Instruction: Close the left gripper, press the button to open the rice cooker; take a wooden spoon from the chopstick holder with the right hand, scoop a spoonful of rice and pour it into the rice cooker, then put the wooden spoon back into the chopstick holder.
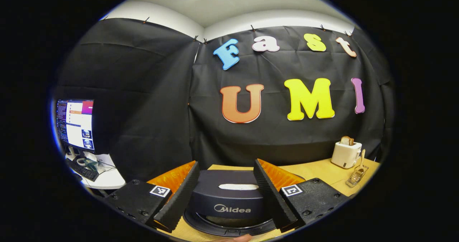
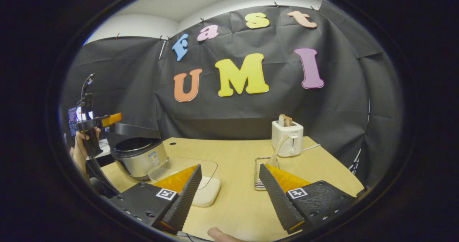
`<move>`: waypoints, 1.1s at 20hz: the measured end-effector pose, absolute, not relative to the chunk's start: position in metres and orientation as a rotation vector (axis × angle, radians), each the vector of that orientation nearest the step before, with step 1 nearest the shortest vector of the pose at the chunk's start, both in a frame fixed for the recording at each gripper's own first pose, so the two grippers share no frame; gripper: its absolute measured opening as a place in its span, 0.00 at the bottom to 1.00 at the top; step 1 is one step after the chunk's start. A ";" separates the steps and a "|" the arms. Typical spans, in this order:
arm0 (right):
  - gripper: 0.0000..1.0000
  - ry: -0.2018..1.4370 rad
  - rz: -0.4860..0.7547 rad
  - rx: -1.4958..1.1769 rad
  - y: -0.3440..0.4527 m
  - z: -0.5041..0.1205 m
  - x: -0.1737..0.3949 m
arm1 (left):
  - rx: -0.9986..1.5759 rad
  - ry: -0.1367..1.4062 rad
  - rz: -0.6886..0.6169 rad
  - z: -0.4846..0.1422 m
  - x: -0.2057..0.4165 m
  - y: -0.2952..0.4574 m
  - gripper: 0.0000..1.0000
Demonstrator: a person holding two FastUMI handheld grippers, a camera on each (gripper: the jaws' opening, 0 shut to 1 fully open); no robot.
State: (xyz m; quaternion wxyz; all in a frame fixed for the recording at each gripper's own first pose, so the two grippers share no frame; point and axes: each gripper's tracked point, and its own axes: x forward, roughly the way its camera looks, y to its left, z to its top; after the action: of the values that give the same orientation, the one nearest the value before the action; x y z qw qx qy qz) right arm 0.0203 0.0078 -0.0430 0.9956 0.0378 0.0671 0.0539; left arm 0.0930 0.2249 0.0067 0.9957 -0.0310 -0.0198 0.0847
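Note:
In the left gripper view my left gripper [image 1: 226,163] is open, its fingers spread on either side of the dark rice cooker [image 1: 229,195] just below and ahead. The right gripper view shows the rice cooker [image 2: 138,157] at the table's left with its lid raised, and a hand holding the left gripper [image 2: 107,120] over it. My right gripper [image 2: 230,166] is open and holds nothing. A wooden spoon [image 2: 278,148] stands in the wire chopstick holder [image 2: 261,179], just beyond its right finger. A white rice box [image 2: 206,193] with a clear lid lies beside its left finger.
A white toaster [image 2: 287,138] with bread in it stands behind the holder, near the black cloth wall; it also appears as the toaster [image 1: 346,154] at the right. A monitor [image 1: 75,123] and keyboard sit on a side desk at the left. Bare wooden table [image 2: 233,152] lies between cooker and holder.

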 end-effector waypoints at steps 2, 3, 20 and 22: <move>0.96 0.131 0.119 0.067 0.012 -0.043 0.018 | -0.057 0.016 0.156 -0.016 0.095 0.219 0.97; 0.96 0.131 0.123 0.061 0.015 -0.043 0.019 | -0.056 0.037 0.154 -0.025 0.097 0.217 0.97; 0.92 0.048 0.112 -0.001 0.020 -0.021 -0.005 | -0.042 0.107 0.158 -0.056 0.074 0.210 0.95; 0.92 0.052 0.115 -0.003 0.022 -0.021 -0.005 | -0.050 0.099 0.157 -0.057 0.074 0.209 0.94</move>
State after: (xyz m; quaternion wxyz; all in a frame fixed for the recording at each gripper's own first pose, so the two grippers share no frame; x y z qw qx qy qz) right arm -0.0050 0.0220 -0.0214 0.9980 -0.0015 0.0262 0.0576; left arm 0.0744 0.2094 -0.0573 0.9954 -0.0251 0.0496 0.0786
